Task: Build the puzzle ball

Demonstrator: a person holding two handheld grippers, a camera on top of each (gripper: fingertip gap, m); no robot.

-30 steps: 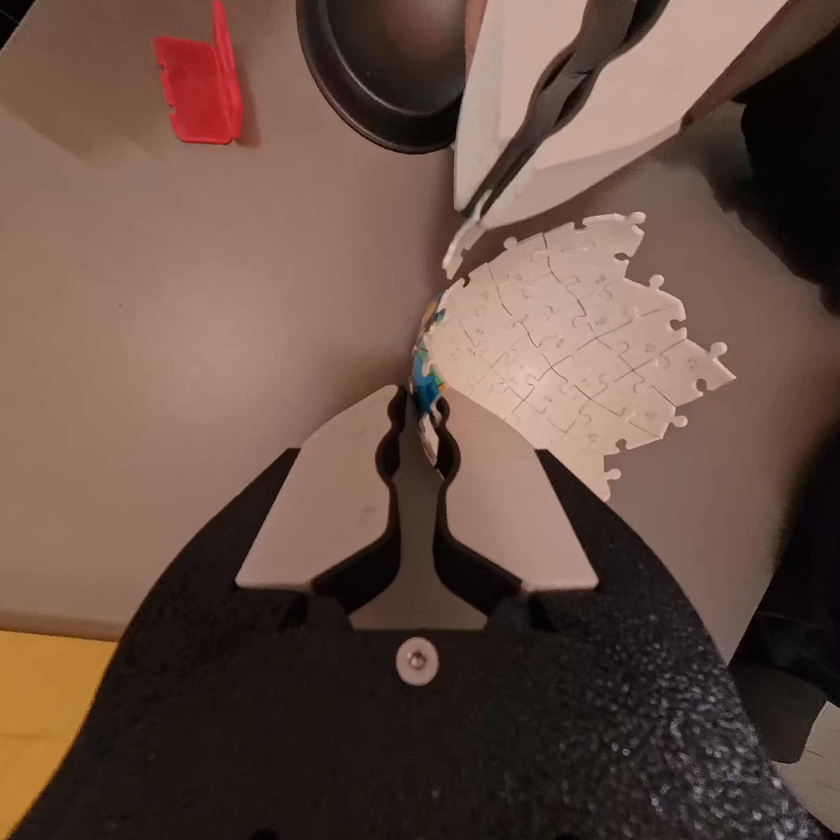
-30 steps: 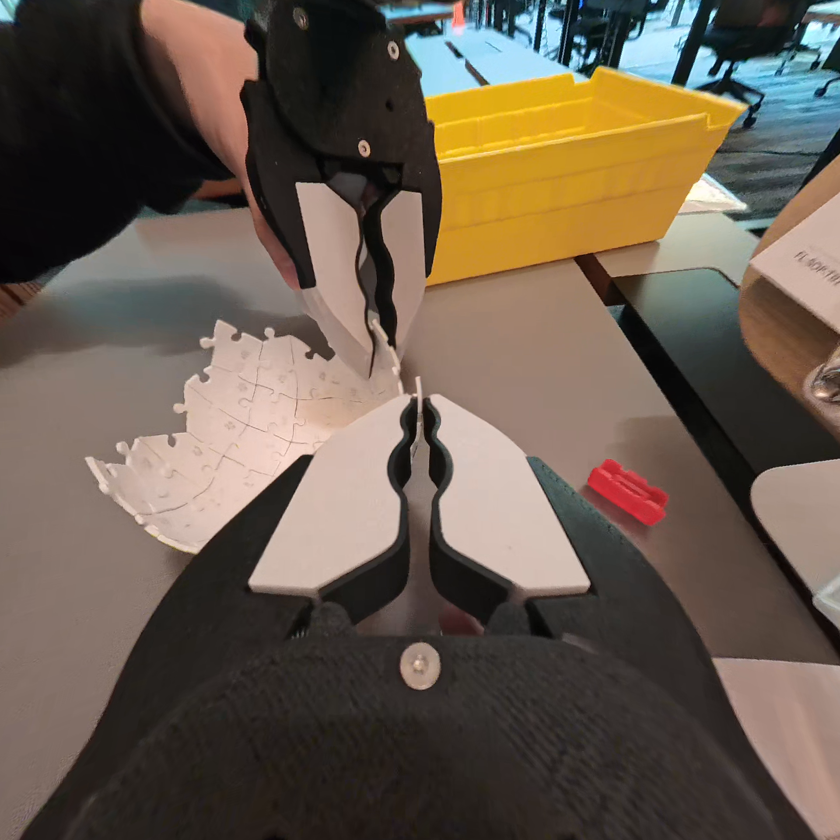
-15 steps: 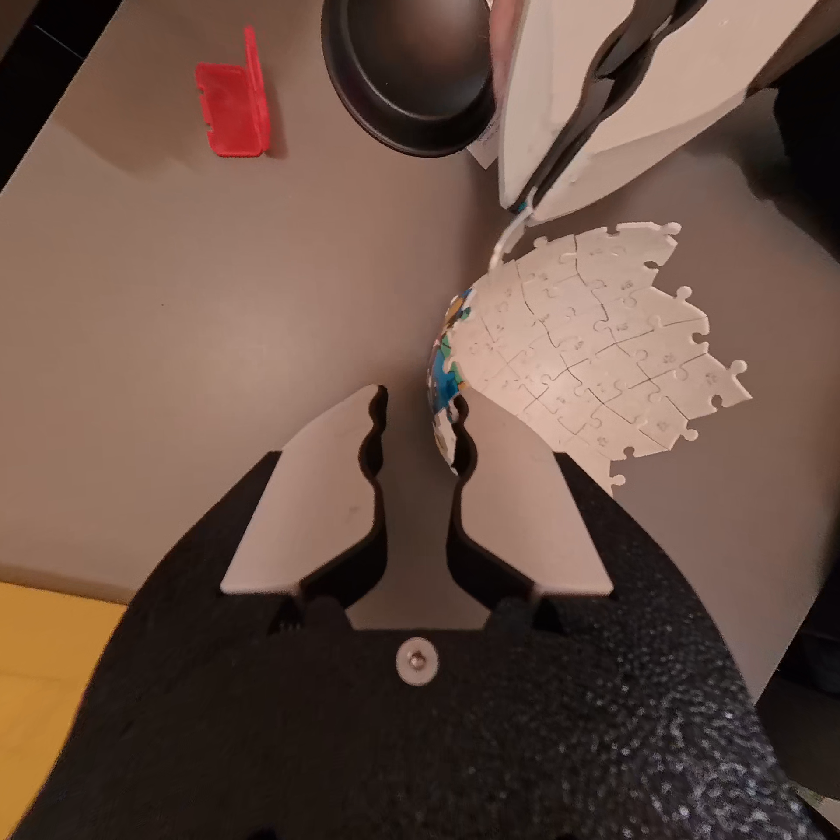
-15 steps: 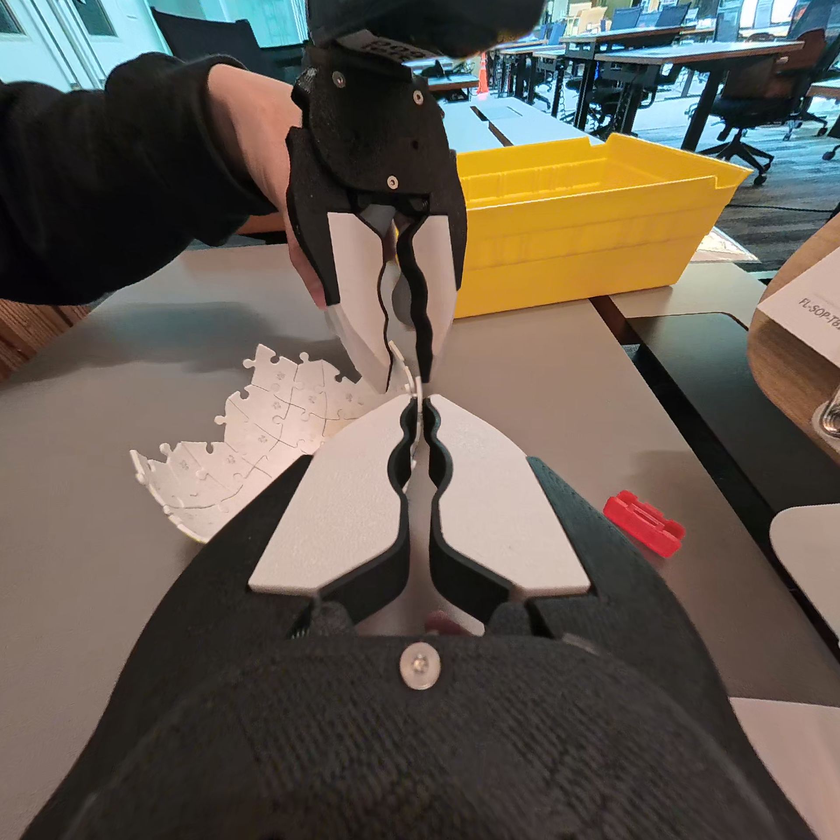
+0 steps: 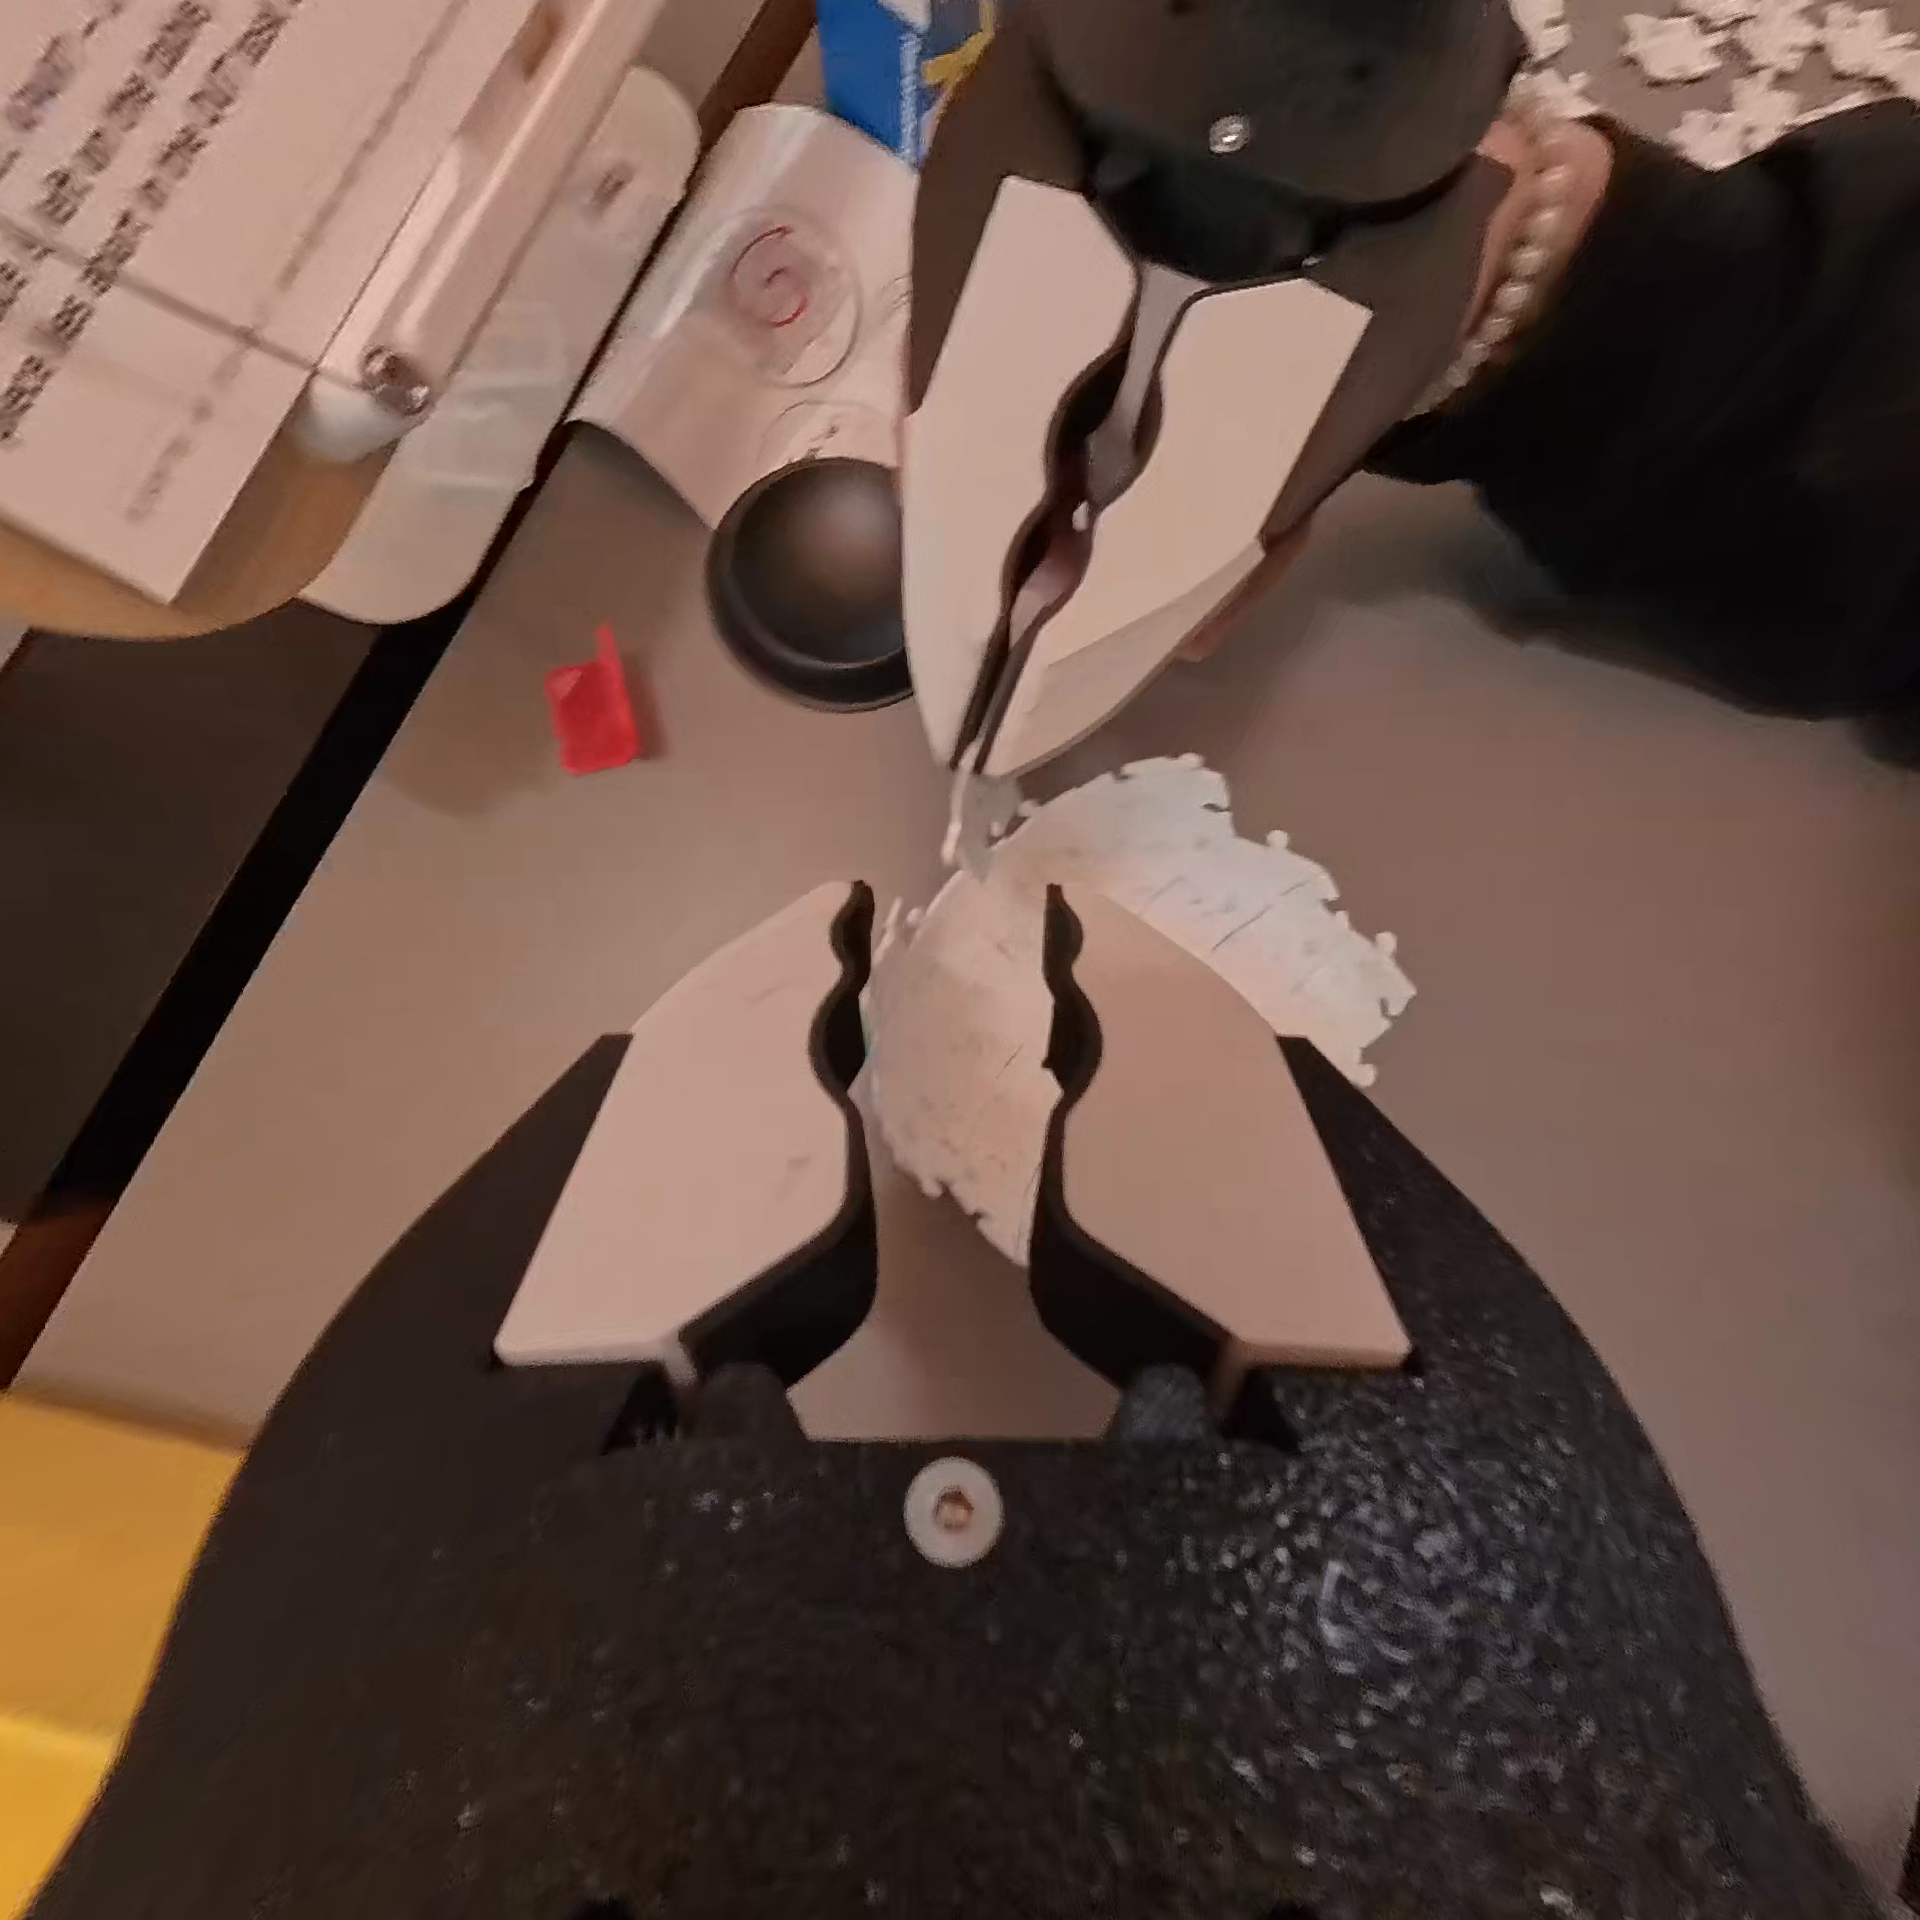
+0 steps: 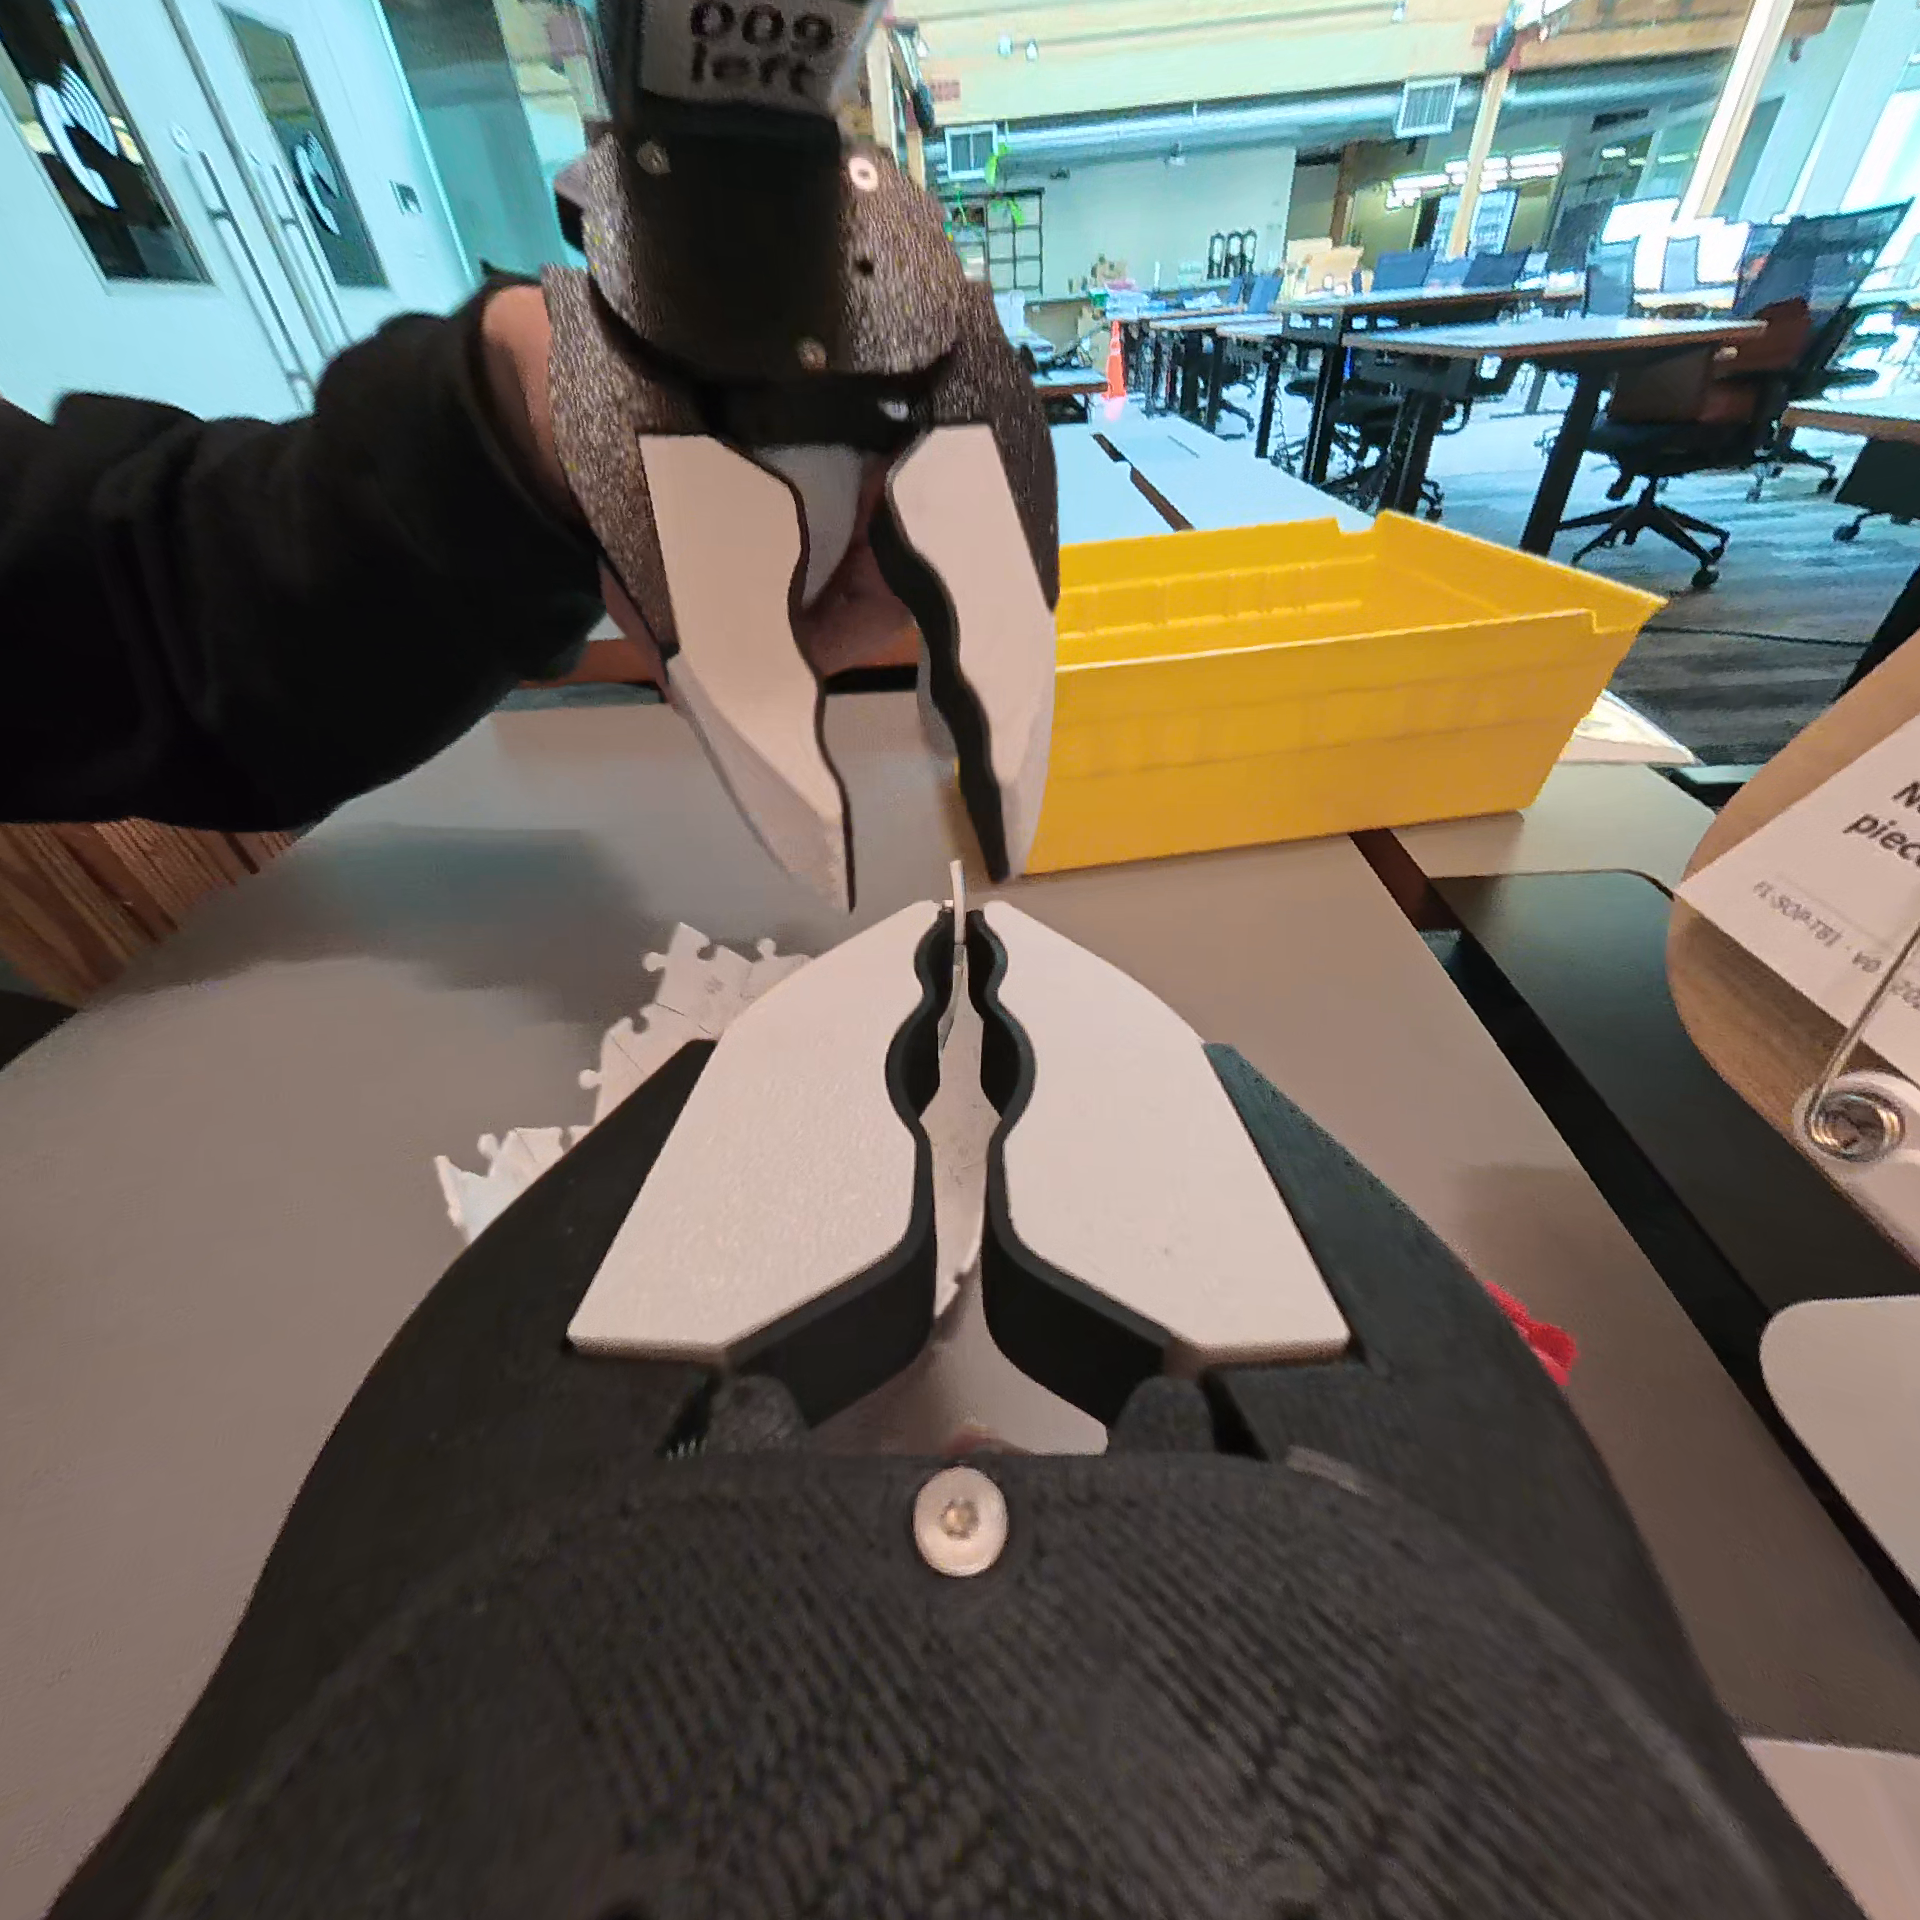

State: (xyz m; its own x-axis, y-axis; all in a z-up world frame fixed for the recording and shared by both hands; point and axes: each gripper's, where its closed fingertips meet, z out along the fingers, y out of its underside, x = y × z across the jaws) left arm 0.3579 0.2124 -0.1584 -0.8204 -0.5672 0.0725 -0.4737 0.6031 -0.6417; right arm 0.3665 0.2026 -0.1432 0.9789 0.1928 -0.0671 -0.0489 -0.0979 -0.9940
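Crowding the grey table (image 5: 436, 935) around the work are a dark round bowl-like stand (image 5: 821, 592), a small red plastic clip (image 5: 594, 707) and, at the far edge, a yellow bin (image 6: 1309, 665). A clipboard with a printed sheet (image 5: 197, 260) overhangs the table's side, and a blue box (image 5: 878, 62) with loose white pieces (image 5: 1683, 42) lies beyond the right gripper. The puzzle ball (image 5: 1164, 914), a half-built white shell with jagged tabbed edges, rests on the table between the two tools.

The right gripper (image 6: 961, 914) has its fingers pinched together on a single white puzzle piece (image 6: 956, 904), held edge-on so only a thin sliver shows above the tips; in the left wrist view the piece (image 5: 977, 810) hangs from those tips right at the shell's rim, though motion blur makes it impossible to say whether they touch. The left gripper (image 5: 951, 904) stands with its fingers apart and nothing between the pads; the shell lies below the gap.

From the right wrist view the right gripper's own body covers most of the shell (image 6: 665, 997), leaving only a few tabs showing at its left. The black sleeves (image 6: 260, 582) of the person run out of both views. The shell's printed outer face is not visible.

A second ago the left gripper was closed on the shell's coloured edge; half a second ago it had opened, and now it is raised clear of the shell with a wider gap, viewing the table from higher up.
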